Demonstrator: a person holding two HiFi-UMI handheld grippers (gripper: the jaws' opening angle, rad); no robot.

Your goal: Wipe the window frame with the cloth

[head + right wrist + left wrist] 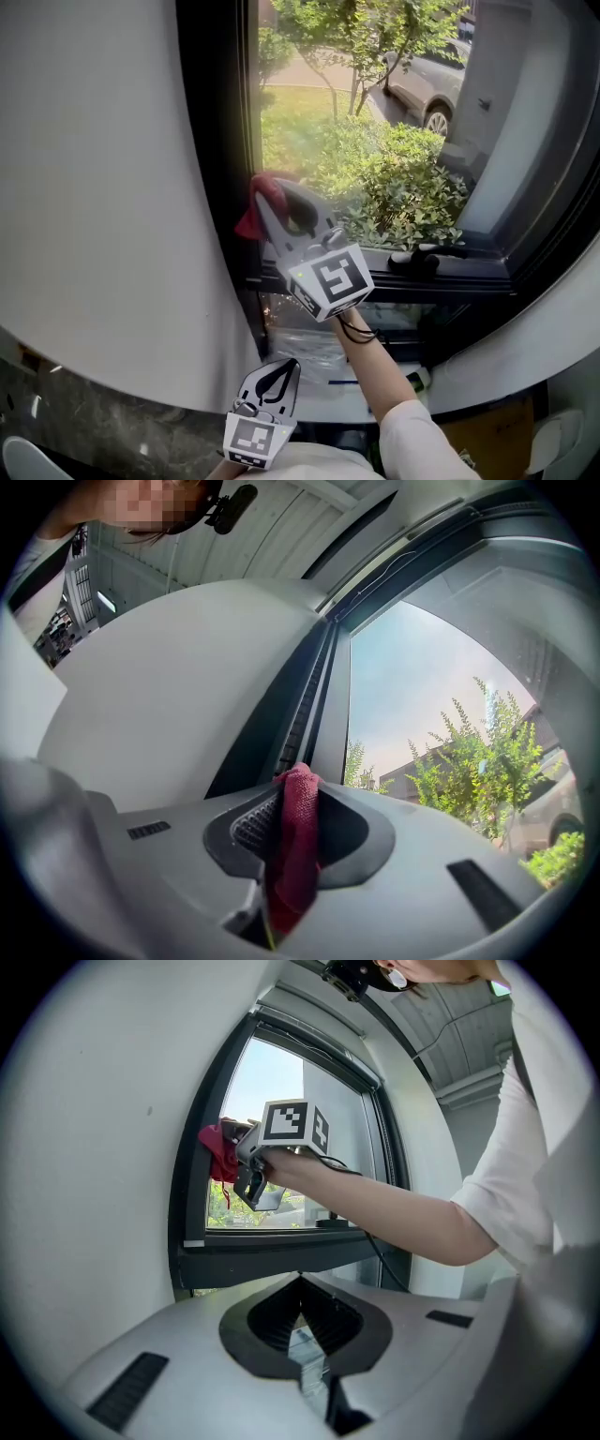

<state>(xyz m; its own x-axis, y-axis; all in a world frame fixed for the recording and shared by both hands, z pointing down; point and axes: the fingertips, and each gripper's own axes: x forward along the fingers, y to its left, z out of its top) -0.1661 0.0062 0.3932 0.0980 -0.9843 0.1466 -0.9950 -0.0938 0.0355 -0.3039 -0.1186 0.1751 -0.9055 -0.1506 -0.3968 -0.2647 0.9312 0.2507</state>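
right gripper [298, 789] clamps the red cloth [291, 855] between its jaws, holding it against the left upright of the dark frame [217, 141], just beside the glass. left gripper [300, 1283] hangs low near the person's body, jaws together with nothing in them.

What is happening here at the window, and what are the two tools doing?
A person holds a gripper in each hand. The right gripper is raised to the window, with a red cloth pinched between its fingers. The cloth appears pressed against the left upright of the dark window frame. The left gripper hangs low, away from the window, its fingers together with nothing between them.
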